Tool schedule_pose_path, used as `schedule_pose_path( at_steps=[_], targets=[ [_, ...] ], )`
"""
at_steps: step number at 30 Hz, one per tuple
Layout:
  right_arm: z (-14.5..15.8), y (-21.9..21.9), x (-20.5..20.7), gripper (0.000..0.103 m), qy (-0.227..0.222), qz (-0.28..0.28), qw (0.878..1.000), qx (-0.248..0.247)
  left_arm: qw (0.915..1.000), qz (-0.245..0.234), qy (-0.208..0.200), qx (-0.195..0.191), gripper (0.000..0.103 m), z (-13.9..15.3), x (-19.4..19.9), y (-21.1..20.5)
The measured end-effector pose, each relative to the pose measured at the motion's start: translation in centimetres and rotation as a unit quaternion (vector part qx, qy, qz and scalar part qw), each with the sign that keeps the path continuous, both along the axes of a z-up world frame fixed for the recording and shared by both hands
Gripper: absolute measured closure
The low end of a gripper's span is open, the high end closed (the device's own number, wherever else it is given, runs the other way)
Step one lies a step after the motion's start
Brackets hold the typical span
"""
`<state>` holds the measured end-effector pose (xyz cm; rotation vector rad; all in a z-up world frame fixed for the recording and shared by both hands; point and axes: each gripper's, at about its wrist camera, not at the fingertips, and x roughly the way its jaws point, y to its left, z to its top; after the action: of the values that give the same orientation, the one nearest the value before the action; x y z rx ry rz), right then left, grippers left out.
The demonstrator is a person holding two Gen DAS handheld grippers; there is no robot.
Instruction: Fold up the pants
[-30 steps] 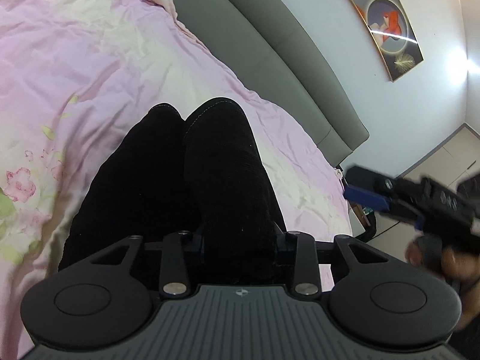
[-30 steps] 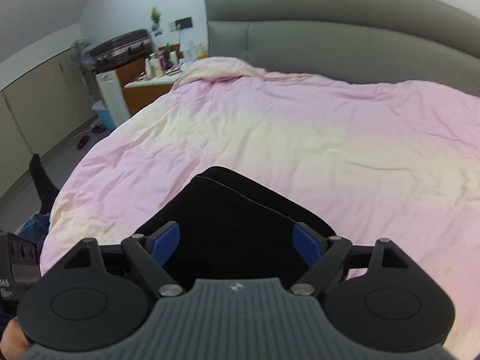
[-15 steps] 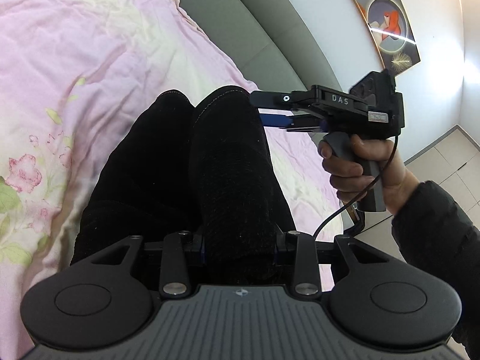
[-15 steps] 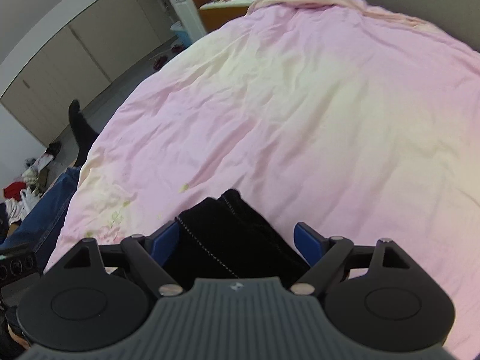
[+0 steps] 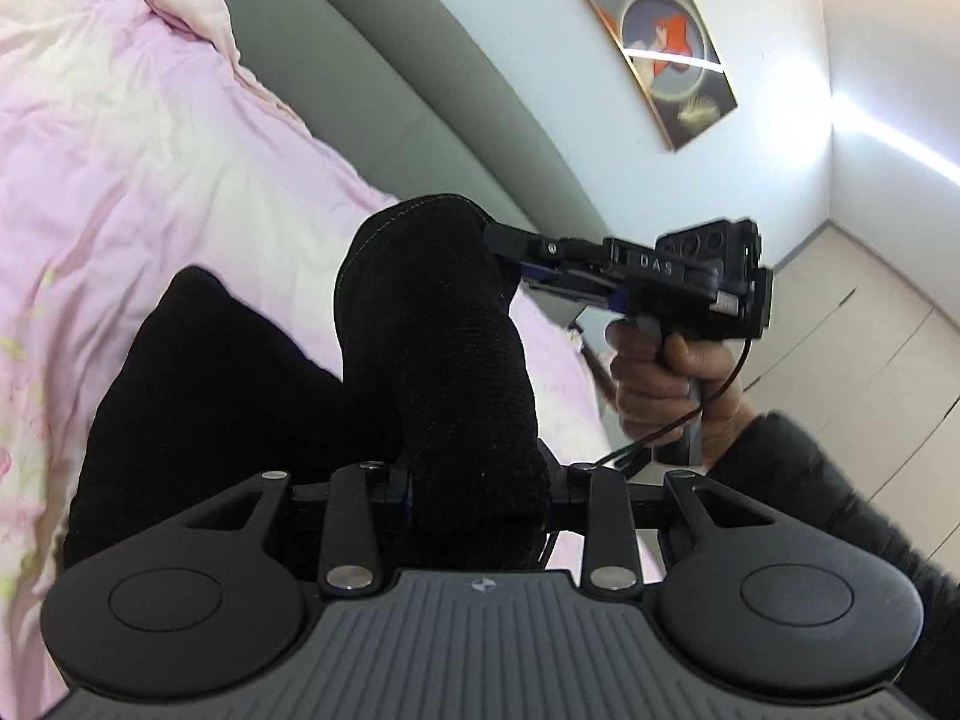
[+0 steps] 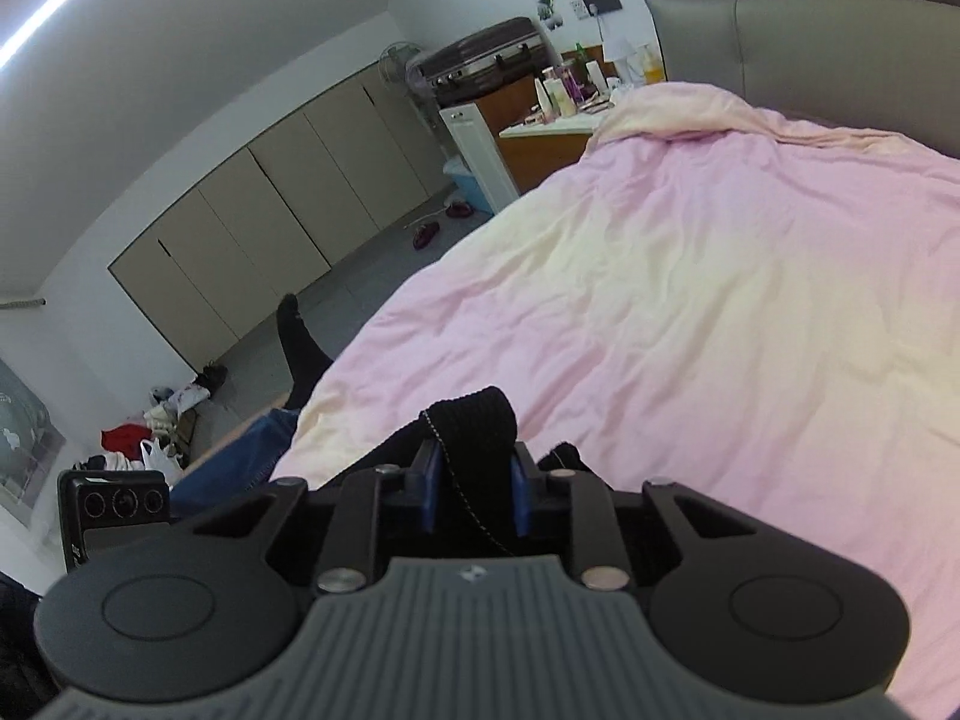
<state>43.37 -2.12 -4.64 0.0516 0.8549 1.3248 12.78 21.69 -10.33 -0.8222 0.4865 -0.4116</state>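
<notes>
The black pants [image 5: 420,372] lie on the pink duvet [image 5: 150,138] with one end lifted. My left gripper [image 5: 477,498] is shut on the near end of the pants. In the left wrist view my right gripper [image 5: 510,252] reaches in from the right and grips the raised far end. In the right wrist view my right gripper [image 6: 474,480] is shut on a fold of the black fabric [image 6: 474,420], held above the duvet [image 6: 690,300].
A grey padded headboard [image 5: 420,90] runs behind the bed. A framed picture [image 5: 666,42] hangs on the wall. Left of the bed stand a cluttered nightstand [image 6: 558,120], beige cupboards [image 6: 270,228] and clothes on the floor [image 6: 150,426]. A person's leg [image 6: 300,354] is by the bed edge.
My right gripper closed on the far end of the pants and lifted it. The left gripper kept its hold and tilted upward.
</notes>
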Motion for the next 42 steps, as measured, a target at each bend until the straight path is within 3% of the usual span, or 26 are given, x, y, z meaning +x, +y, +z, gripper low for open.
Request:
schedule_pose_path(
  at_steps=[2,4,6,8,10,14,16,21,25,28,32,37,42],
  targets=[
    [1.3,1.9,-0.5,0.083,-0.007,-0.007,1.000,-0.016,0.9995,0.015,0.020,-0.020,0.066,-0.2,-0.1,1.7],
    [1.1,5.2,-0.7,0.083,-0.007,-0.016,0.998,-0.064,0.9973,0.035,0.064,-0.009,0.066,-1.8,-0.1,3.4],
    [-0.5,8.9,-1.0,0.083,-0.016,-0.013,0.993,-0.118,0.9919,0.053,0.113,0.022,0.065,-4.2,0.0,4.7],
    [-3.2,12.7,-1.3,0.085,-0.019,-0.011,0.985,-0.168,0.9854,0.063,0.156,0.024,0.063,-7.0,-0.1,5.8],
    [-6.1,15.9,-1.5,0.084,-0.019,-0.014,0.980,-0.196,0.9822,0.074,0.173,0.009,0.059,-9.0,-0.4,6.6],
    [-10.4,20.0,-2.0,0.084,-0.021,-0.034,0.974,-0.224,0.9744,0.102,0.193,0.055,0.040,-10.2,-0.3,8.1],
    [-11.2,20.9,-2.5,0.081,-0.032,-0.045,0.970,-0.235,0.9735,0.099,0.202,0.038,0.037,-10.9,-0.3,8.8],
    [-8.5,18.9,-4.7,0.065,-0.077,-0.075,0.973,-0.206,0.9773,0.090,0.188,0.040,0.033,-10.2,-0.7,8.1],
    [-5.4,13.6,-8.3,0.063,-0.109,-0.133,0.970,-0.169,0.9787,0.087,0.181,0.043,0.032,-9.2,-0.3,7.6],
    [-4.6,8.7,-11.9,0.063,-0.086,-0.195,0.967,-0.137,0.9773,0.097,0.177,0.065,0.032,-8.2,-0.5,7.3],
    [-6.4,4.9,-17.5,0.063,-0.082,-0.237,0.960,-0.127,0.9758,0.100,0.181,0.072,0.032,-8.2,-0.9,7.2],
    [-10.2,4.5,-21.7,0.064,-0.118,-0.264,0.946,-0.144,0.9730,0.106,0.186,0.086,0.027,-8.4,-1.3,7.0],
    [-11.9,4.7,-25.9,0.063,-0.163,-0.293,0.928,-0.161,0.9717,0.106,0.185,0.101,0.027,-8.3,-1.2,6.7]
  ],
)
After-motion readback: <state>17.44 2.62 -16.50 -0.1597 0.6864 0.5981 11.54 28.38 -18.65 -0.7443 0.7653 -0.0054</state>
